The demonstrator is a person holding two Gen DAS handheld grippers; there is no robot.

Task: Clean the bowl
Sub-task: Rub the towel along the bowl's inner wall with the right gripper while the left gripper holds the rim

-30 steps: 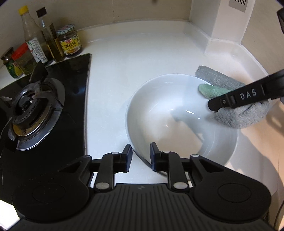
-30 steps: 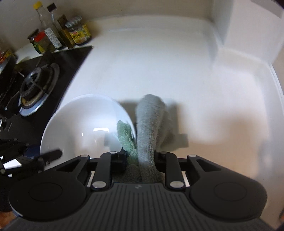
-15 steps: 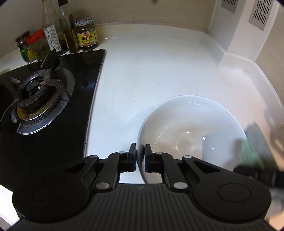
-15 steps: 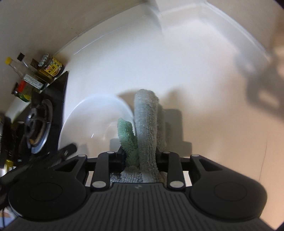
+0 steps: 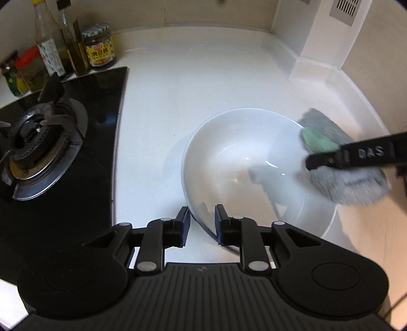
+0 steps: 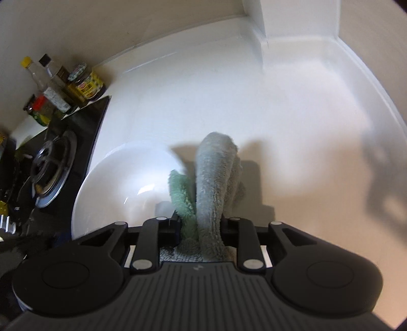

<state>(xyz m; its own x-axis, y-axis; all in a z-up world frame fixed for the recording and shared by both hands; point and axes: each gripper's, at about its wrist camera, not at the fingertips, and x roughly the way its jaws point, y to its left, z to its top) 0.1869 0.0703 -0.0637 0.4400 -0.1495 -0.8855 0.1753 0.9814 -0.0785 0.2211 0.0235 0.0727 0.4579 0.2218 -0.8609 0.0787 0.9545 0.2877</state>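
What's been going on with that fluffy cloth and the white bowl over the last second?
The right gripper swung the cloth away from the bowl half a second ago, then brought it back to the bowl's right rim, where it sits now. The left gripper kept the near rim between its fingers, though their gap narrowed and widened again. The cloth stayed clamped, and the stove and jars did not move.

From my seat I see a white countertop (image 5: 203, 84) running back to a cream wall. On its left sits a black glass hob (image 5: 76, 142) with a gas burner (image 5: 38, 137). Behind the hob stand two bottles (image 5: 48, 48), a yellow-labelled jar (image 5: 99, 48) and a red-lidded jar (image 5: 30, 68). A grey vent grille (image 5: 344, 11) sits upper right.
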